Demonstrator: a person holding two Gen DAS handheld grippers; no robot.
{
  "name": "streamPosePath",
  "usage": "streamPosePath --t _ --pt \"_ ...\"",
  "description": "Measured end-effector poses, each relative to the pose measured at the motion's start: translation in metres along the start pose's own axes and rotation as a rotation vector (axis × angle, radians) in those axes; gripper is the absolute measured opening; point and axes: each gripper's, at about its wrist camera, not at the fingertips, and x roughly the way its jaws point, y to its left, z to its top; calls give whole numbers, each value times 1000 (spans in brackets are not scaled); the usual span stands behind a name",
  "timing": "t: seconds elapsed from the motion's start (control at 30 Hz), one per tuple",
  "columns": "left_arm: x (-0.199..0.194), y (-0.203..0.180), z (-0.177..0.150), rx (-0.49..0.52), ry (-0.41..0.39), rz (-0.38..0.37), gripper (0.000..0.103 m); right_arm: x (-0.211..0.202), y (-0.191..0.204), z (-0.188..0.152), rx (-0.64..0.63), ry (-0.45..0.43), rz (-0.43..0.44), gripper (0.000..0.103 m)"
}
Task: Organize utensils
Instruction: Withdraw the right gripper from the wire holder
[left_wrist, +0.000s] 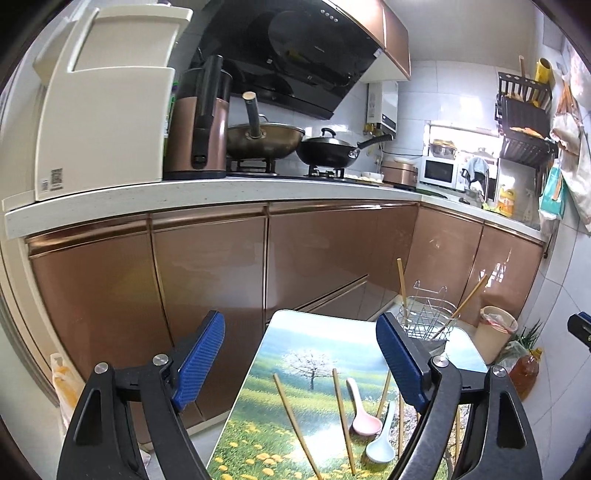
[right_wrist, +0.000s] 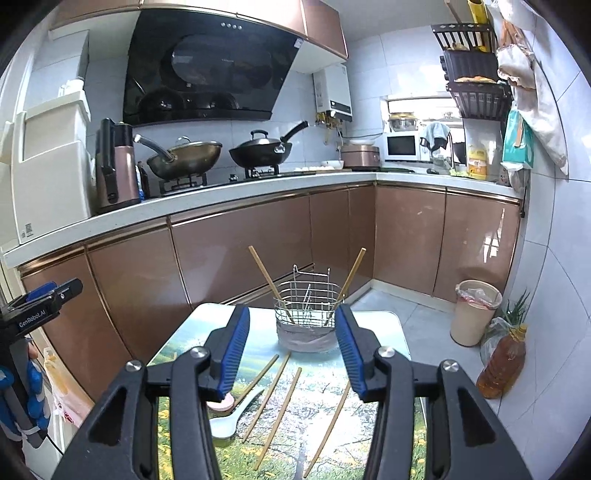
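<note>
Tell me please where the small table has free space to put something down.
Free: the table's far-left corner beside the wire holder, and its right edge. Crowded: the near middle, where chopsticks and two spoons lie.

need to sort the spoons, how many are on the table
2: a pink ceramic soup spoon and a white ceramic soup spoon, lying side by side among loose chopsticks.

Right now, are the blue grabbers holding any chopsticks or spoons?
No, nothing is held. The left gripper and right gripper are both open and empty. The chopsticks and spoons lie loose on the table.
</note>
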Motion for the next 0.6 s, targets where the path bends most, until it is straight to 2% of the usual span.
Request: streamPosePath --t 0.6 --pt "-55 4 -23 14 -84 45 86 -53 -1 -29 21 -75 7 46"
